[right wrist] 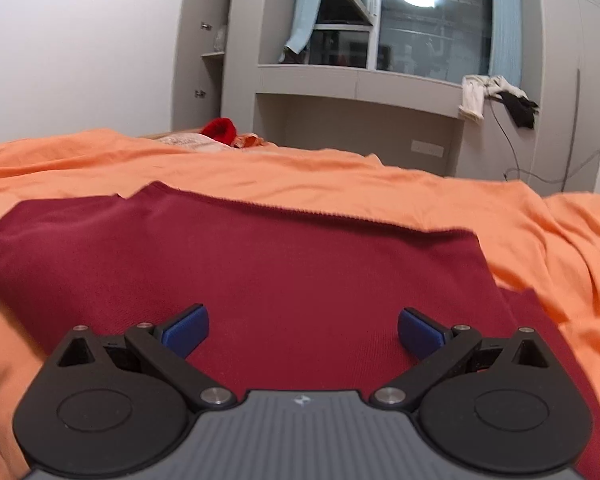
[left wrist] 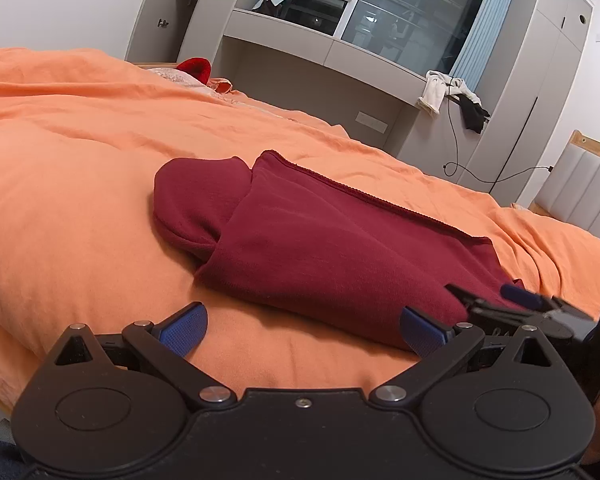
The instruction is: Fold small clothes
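Observation:
A dark red garment lies folded on the orange bedspread, a rounded bundle of it sticking out at its left end. My left gripper is open just short of its near edge, nothing between the blue pads. The right gripper shows at the right of the left wrist view, over the garment's near right corner. In the right wrist view the same garment fills the middle, and my right gripper hovers over it, open wide, its pads apart from the cloth.
The orange bedspread is wrinkled to the right. A bright red item lies at the bed's far side. Grey cabinets and a window stand behind, with white and black clothes on the ledge and a cable hanging. A padded headboard stands at right.

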`<state>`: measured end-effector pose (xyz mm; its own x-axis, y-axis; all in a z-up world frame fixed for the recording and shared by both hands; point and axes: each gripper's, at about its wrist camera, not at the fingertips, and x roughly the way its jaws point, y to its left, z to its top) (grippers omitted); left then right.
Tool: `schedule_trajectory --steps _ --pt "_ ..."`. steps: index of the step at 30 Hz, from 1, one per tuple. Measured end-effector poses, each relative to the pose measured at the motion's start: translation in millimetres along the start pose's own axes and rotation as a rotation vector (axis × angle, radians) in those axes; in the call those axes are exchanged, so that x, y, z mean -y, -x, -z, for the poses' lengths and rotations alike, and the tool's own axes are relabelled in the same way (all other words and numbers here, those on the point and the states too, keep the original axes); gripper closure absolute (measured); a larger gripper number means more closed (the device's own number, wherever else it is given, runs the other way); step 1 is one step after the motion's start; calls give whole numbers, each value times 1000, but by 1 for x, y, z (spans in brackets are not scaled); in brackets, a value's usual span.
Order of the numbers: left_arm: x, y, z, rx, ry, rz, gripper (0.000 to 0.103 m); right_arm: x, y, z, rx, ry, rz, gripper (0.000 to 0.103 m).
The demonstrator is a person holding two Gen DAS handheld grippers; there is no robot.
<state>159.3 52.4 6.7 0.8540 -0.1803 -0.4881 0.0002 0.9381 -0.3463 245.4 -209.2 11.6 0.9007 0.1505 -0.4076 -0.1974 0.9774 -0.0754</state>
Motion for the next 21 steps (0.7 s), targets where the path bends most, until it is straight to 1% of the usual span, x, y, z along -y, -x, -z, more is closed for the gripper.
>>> schedule_trajectory --steps 7,21 --pt "1 0 0 0 -4 -2 1 -7 5 6 35 33 44 0" --pt "2 -1 2 0 -10 -6 1 -7 5 6 37 34 46 0"
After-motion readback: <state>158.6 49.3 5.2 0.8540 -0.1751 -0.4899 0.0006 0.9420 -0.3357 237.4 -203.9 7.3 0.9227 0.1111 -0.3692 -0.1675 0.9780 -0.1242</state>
